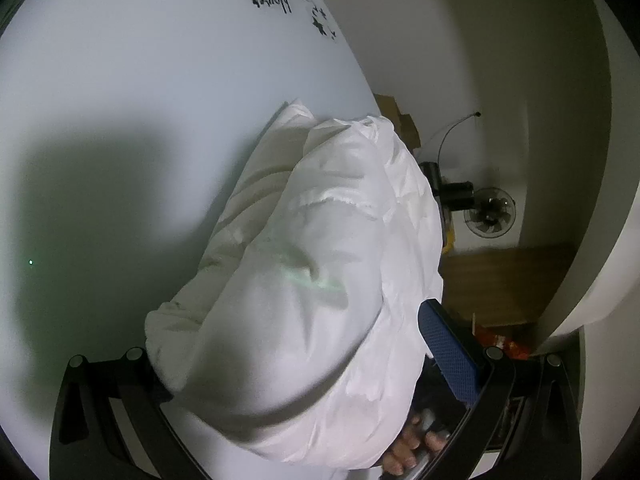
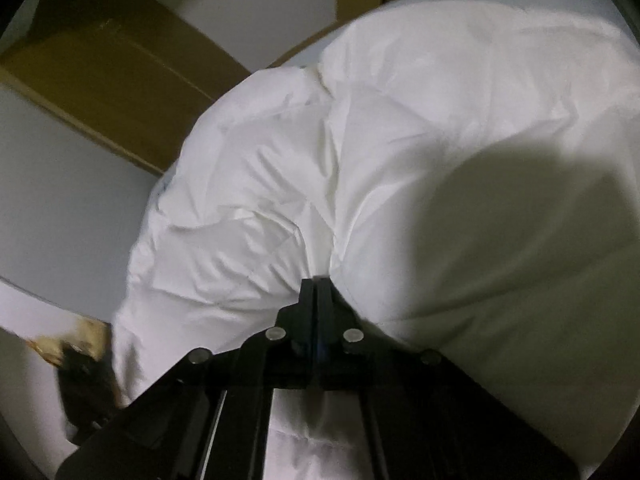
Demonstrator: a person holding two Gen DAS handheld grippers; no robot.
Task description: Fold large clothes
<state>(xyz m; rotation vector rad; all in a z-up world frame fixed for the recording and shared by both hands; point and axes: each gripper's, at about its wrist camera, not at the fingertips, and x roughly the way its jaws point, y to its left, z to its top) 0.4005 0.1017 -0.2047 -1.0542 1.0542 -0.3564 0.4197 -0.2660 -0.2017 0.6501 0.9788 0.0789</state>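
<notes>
A large white padded garment lies bunched on a pale blue-white surface with black printed lettering. In the left wrist view my left gripper stands wide open, the cloth heaped between its jaws; the blue pad of one finger shows on the right, and a hand holding the other gripper is just below it. In the right wrist view my right gripper is shut on a fold of the white garment, which spreads out ahead and to the right.
Cardboard boxes stand at the far left behind the surface. A fan and a black device sit by the white wall. Wooden flooring lies beyond the surface's edge.
</notes>
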